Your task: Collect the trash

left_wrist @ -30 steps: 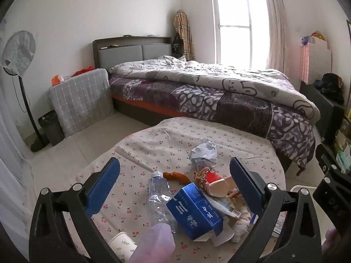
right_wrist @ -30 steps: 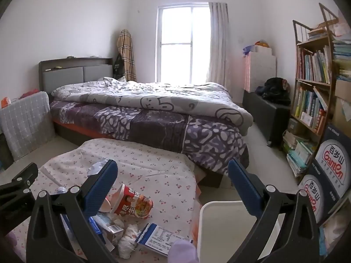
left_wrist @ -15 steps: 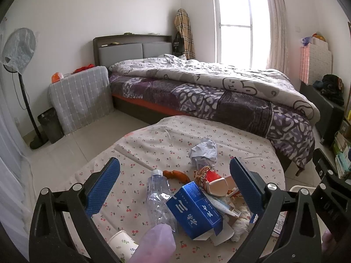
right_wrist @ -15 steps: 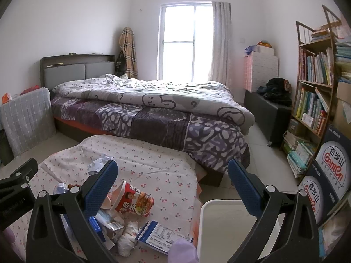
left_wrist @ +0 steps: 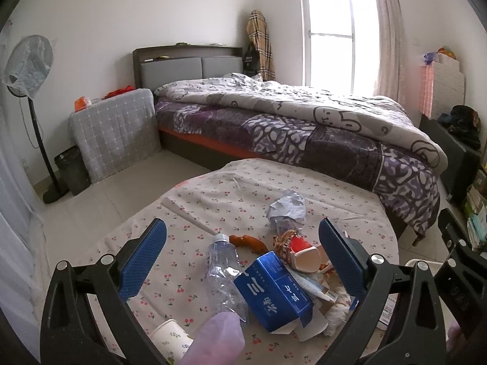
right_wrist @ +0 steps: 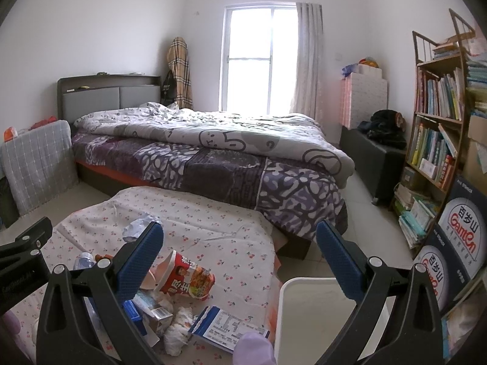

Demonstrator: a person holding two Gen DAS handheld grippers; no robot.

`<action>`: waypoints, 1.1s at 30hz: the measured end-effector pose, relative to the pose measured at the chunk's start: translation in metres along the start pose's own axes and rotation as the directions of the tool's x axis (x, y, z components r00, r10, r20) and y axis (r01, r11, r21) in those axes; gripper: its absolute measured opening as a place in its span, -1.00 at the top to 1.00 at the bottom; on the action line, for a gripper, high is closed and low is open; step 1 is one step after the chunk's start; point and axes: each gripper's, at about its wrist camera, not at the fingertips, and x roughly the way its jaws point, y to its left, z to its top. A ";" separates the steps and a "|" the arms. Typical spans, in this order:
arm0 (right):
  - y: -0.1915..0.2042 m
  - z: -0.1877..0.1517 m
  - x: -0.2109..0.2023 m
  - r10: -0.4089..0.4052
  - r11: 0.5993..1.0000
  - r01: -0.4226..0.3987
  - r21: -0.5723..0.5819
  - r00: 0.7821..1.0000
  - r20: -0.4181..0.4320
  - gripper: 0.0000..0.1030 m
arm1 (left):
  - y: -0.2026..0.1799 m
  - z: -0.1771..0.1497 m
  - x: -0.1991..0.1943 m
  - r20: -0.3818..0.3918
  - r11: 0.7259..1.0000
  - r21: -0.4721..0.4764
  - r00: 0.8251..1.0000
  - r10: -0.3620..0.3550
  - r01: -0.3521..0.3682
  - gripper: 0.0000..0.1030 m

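- Both claws hang over the table (left_wrist: pixel 258 188) with jaws spread wide, holding nothing: left gripper (left_wrist: pixel 243 257), right gripper (right_wrist: pixel 239 258).
- Nearest on the table: a paper cup (left_wrist: pixel 172 339), a blue carton (left_wrist: pixel 272 292) and a crushed bottle (left_wrist: pixel 223 269).
- Behind the carton lie a red noodle cup (right_wrist: pixel 185 279) and crumpled paper (left_wrist: pixel 286 210).
- A white bin (right_wrist: pixel 307 310) stands just right of the table.
- Beyond the table is the bed (right_wrist: pixel 213 152).

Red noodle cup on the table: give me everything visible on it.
The red noodle cup is a printed instant-noodle tub, paper or foam by its look, red with white characters and a food photo. It lies tipped on its side on the cherry-print tablecloth, its mouth toward the trash pile, and looks dented. The left wrist view shows its pale inside. It rests against the blue carton. No tongs touch it.
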 end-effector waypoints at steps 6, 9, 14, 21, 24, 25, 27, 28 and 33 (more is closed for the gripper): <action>0.000 -0.001 -0.002 -0.003 1.000 0.003 -0.013 1.000 0.006 -0.90 | 0.003 0.002 0.002 -0.013 1.000 -0.009 1.000 -0.004 0.003 -0.87; 0.000 -0.001 -0.002 -0.002 1.000 0.002 -0.014 1.000 0.006 -0.90 | 0.001 0.002 0.001 -0.016 1.000 -0.012 1.000 -0.005 0.005 -0.87; 0.001 -0.001 -0.002 -0.003 1.000 0.003 -0.013 1.000 0.005 -0.90 | 0.003 0.002 0.001 -0.014 1.000 -0.011 1.000 -0.006 0.006 -0.87; 0.002 -0.001 -0.002 -0.004 1.000 0.004 -0.015 1.000 0.005 -0.90 | 0.005 0.002 0.002 -0.016 1.000 -0.013 1.000 -0.006 0.006 -0.87; 0.002 -0.002 -0.002 -0.003 1.000 0.003 -0.013 1.000 0.005 -0.90 | 0.005 0.002 0.002 -0.017 1.000 -0.014 1.000 -0.006 0.005 -0.87; 0.002 -0.003 -0.002 -0.002 1.000 0.002 -0.013 1.000 0.005 -0.90 | 0.005 0.002 0.002 -0.017 1.000 -0.014 1.000 -0.006 0.006 -0.87; 0.002 -0.002 -0.002 -0.004 1.000 0.004 -0.017 1.000 0.004 -0.90 | 0.006 0.002 0.003 -0.018 1.000 -0.014 1.000 -0.006 0.006 -0.87; 0.002 -0.002 -0.002 -0.004 1.000 0.004 -0.015 1.000 0.004 -0.90 | 0.005 0.002 0.002 -0.018 1.000 -0.014 1.000 -0.006 0.006 -0.87; 0.003 -0.004 -0.001 -0.002 1.000 0.002 -0.012 1.000 -0.004 -0.90 | 0.006 0.002 0.003 -0.019 1.000 -0.016 1.000 -0.006 0.006 -0.87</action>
